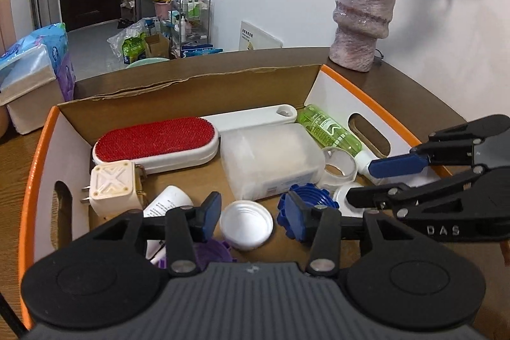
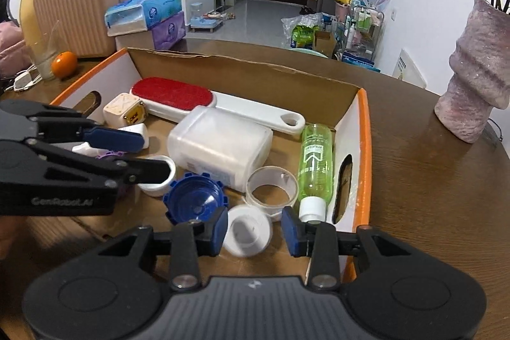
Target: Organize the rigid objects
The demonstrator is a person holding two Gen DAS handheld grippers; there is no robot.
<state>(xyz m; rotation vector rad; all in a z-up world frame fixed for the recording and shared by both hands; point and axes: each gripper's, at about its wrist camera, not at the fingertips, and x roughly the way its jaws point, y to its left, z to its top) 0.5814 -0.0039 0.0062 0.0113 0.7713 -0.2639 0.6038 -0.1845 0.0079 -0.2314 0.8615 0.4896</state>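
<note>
An orange-rimmed cardboard box [image 1: 30,174] [image 2: 363,129] holds a red lint brush [image 1: 156,137] [image 2: 173,93], a frosted plastic case [image 1: 271,158] [image 2: 220,145], a green bottle [image 1: 331,129] [image 2: 315,161], a cream plug adapter [image 1: 111,187] [image 2: 124,109], a tape ring [image 1: 339,166] [image 2: 271,185] and a blue cap [image 1: 306,199] [image 2: 196,199]. My left gripper [image 1: 253,217] is open over a white lid [image 1: 247,223]. My right gripper [image 2: 255,227] is open around a small white cap [image 2: 247,233]. Each gripper shows in the other view, the right [image 1: 373,180] and the left [image 2: 149,155].
A pink vase [image 1: 363,18] [image 2: 471,78] with flowers stands on the brown table [image 2: 430,196] right of the box. Tissue packs [image 1: 35,66] [image 2: 149,15], an orange [image 2: 63,64] and a suitcase [image 2: 86,2] are on the left. A purple cap [image 1: 212,254] lies under my left gripper.
</note>
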